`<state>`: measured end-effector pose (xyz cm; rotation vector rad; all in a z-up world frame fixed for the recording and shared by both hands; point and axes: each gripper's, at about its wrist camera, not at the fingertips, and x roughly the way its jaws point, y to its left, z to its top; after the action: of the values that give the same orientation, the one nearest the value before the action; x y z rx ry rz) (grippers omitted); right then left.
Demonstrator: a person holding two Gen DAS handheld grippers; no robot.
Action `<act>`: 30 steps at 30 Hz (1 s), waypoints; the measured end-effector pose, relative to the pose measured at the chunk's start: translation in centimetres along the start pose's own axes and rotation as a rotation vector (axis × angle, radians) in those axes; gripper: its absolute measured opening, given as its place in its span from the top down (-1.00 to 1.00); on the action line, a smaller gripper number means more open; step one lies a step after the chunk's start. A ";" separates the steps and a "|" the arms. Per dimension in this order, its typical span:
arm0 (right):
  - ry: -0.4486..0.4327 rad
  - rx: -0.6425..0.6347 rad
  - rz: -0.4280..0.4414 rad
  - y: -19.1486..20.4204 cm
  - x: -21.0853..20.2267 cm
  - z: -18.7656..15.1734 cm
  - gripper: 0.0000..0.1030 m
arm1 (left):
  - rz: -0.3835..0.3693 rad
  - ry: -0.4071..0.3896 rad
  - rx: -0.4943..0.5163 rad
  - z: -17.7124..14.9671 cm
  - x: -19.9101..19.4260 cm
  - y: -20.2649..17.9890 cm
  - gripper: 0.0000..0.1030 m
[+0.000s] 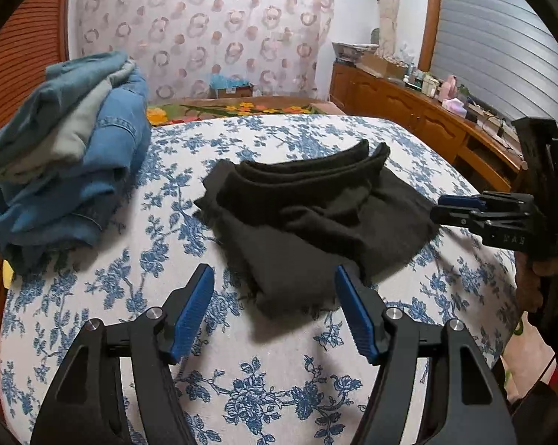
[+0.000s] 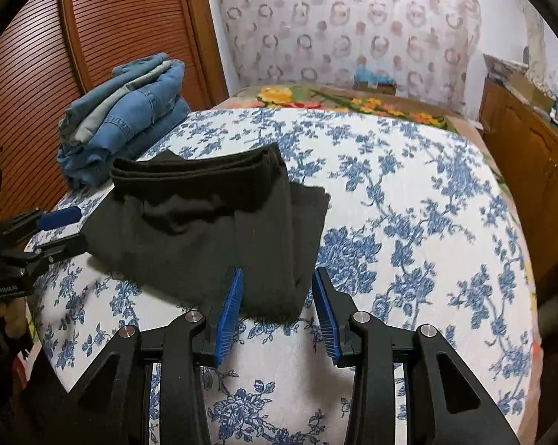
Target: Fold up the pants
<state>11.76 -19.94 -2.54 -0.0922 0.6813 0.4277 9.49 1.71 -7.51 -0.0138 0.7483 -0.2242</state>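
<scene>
Both the left gripper (image 1: 275, 278) and the right gripper (image 2: 277, 282) are matte black, with angular arms that have triangular cut-outs, silver round screw heads at the pivots, and ribbed blue pads (image 1: 191, 313) lining the jaws.

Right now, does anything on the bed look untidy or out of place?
Yes. The black pants are folded unevenly: the top layer sits askew, lower layers stick out at the sides, and the near edge is frayed. The stack of jeans also looks loosely piled.
</scene>
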 end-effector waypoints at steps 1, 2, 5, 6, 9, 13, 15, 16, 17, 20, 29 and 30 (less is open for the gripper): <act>0.008 -0.002 0.009 0.0 0.2 0.0 0.35 | -0.007 -0.001 -0.003 -0.1 0.0 0.0 -0.21; 0.016 -0.005 0.009 0.1 0.4 0.1 0.35 | -0.016 -0.001 -0.006 -0.1 0.0 0.0 -0.09; 0.042 -0.004 0.007 0.0 1.2 0.2 0.35 | -0.031 0.006 -0.001 -0.2 0.2 -0.1 0.12; 0.047 -0.002 0.008 0.0 1.5 0.2 0.35 | -0.032 0.010 0.005 -0.3 0.2 -0.2 0.13; 0.052 0.005 0.006 -0.1 1.9 0.2 0.35 | -0.027 0.031 0.020 -0.5 0.7 -0.6 0.15; 0.046 0.006 0.010 -0.2 1.9 0.1 0.54 | -0.017 0.065 0.027 -0.8 1.5 -0.6 0.15; 0.049 -0.013 0.003 -0.1 1.7 0.0 0.79 | -0.012 0.067 0.027 -0.9 1.6 -0.5 0.23; 0.046 -0.018 0.008 -0.1 1.6 0.0 0.83 | -0.021 0.066 0.027 -1.0 1.6 -0.4 0.42; 0.034 -0.019 0.006 -0.2 1.2 0.0 0.84 | -0.023 0.070 0.024 -1.0 1.6 -0.3 0.53; -0.022 -0.001 -0.013 -0.7 -0.3 0.3 0.86 | -0.022 0.059 0.020 -1.0 1.2 -0.1 0.67; 0.016 -0.002 0.017 -0.5 -0.3 -0.5 0.86 | -0.036 0.025 0.015 -1.0 -0.1 -0.3 0.74; 0.013 -0.003 0.021 -0.5 -0.5 -0.6 0.86 | -0.039 0.019 0.015 -1.1 -0.5 -0.3 0.74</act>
<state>11.24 -20.72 -2.69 -0.0902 0.6946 0.4488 8.33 1.58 -7.90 -0.0122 0.7653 -0.2670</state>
